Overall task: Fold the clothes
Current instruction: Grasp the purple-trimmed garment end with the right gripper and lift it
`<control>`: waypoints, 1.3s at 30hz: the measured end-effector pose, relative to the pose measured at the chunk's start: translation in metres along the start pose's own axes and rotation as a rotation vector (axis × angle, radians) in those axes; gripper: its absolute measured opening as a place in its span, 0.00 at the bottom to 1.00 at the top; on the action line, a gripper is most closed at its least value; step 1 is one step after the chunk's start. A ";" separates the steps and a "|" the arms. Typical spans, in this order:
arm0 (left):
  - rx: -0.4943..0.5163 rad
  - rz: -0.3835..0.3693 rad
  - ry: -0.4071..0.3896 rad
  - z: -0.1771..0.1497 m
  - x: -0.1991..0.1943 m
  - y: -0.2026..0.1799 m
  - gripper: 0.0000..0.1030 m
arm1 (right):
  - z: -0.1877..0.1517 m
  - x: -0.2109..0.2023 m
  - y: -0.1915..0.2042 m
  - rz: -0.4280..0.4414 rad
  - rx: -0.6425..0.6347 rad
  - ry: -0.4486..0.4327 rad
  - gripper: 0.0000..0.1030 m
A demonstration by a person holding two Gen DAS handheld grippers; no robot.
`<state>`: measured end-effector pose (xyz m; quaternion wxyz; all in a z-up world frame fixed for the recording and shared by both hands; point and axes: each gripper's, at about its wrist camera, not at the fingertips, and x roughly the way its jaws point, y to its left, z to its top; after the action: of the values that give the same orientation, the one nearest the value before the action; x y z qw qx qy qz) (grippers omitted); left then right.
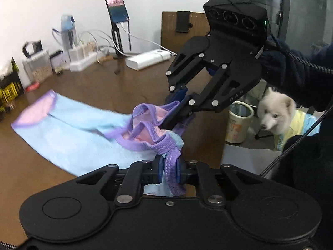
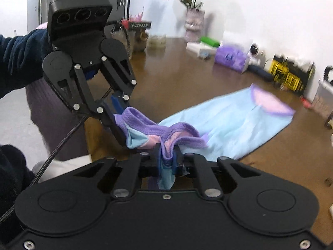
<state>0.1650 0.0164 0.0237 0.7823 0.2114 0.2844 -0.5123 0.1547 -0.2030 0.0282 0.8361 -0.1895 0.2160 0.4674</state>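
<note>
garment: your little blue garment [image 1: 68,125] with purple trim lies on the brown table [image 1: 129,87]; the near end is bunched up and lifted between your two grippers, while the far end, with its pink-lined opening, lies flat.

left gripper: your left gripper [image 1: 169,171] has its fingers clamped on a purple strap [image 1: 172,166], with cloth hanging out below the pads.

right gripper: your right gripper [image 2: 167,162] is pinched shut on purple trim and a bit of blue too.

how it handles: looks like soft, light fleece with zero stiffness, so it'll sag and slide along wherever you pull. The ribbed trim is the thickest bit, so that's the place to hold; pinch bare blue and you'd probably grab only one layer.

edges: the lifted end sits right by the near table edge. I think some cloth droops past it, but the blur makes that hard to call.

room: plenty of bare table beyond the cloth; the clutter is back along the wall — phone on a stand [image 1: 116,6], power bank [image 1: 147,59], flower vase [image 2: 194,24]. A white dog [image 1: 276,112] stands on the floor near your right gripper, so watch your swing there.
</note>
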 end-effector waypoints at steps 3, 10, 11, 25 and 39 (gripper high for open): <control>-0.017 0.029 -0.008 0.016 0.007 0.030 0.12 | 0.019 0.008 -0.022 -0.040 -0.032 -0.005 0.12; -0.138 0.069 0.011 0.036 0.039 0.114 0.12 | 0.050 0.061 -0.097 -0.046 -0.011 0.046 0.12; -0.150 0.074 0.017 0.037 0.043 0.121 0.12 | 0.050 0.071 -0.106 -0.042 0.001 0.060 0.12; -0.314 0.130 0.049 0.017 0.077 0.165 0.27 | 0.024 0.099 -0.134 -0.148 0.055 0.063 0.63; -0.429 0.093 0.007 0.022 0.078 0.170 0.65 | 0.003 0.091 -0.072 -0.076 -0.115 0.111 0.42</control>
<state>0.3517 0.0151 -0.0043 0.8311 0.0548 0.3796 -0.4028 0.2603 -0.1733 -0.0099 0.8276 -0.2708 0.2277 0.4357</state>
